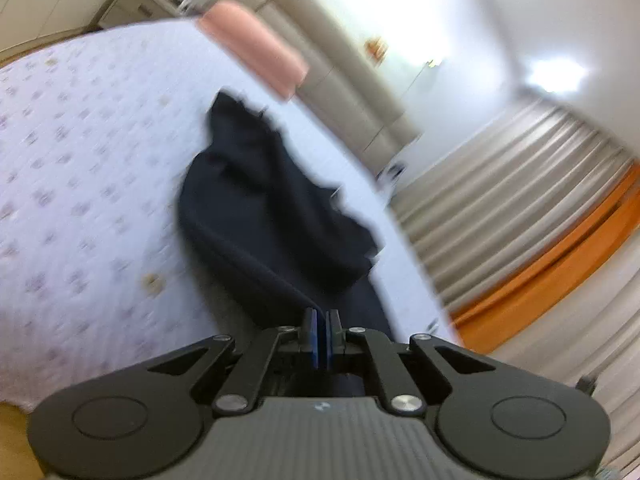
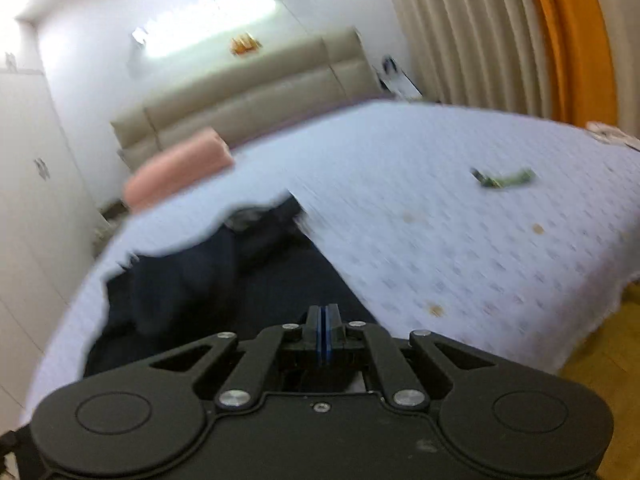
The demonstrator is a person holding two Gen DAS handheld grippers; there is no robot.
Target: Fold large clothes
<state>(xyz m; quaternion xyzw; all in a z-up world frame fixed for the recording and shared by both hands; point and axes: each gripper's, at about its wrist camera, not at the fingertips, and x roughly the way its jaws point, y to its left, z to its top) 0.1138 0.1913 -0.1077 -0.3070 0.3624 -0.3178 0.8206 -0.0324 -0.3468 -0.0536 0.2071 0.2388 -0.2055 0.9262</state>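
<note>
both sets of jaws read clenched. left gripper has a fold of the dark garment pinched at its tips, cloth pulled taut toward me. right gripper is closed with the same garment right under its tips; i can't tell for sure it has fabric.

from the left tool the garment's long axis runs 12 to 11 o'clock across the bed; from the right it spreads toward 10. far end bunches short of the pink roll. i judge both hands equally near, at the near edge.
</note>
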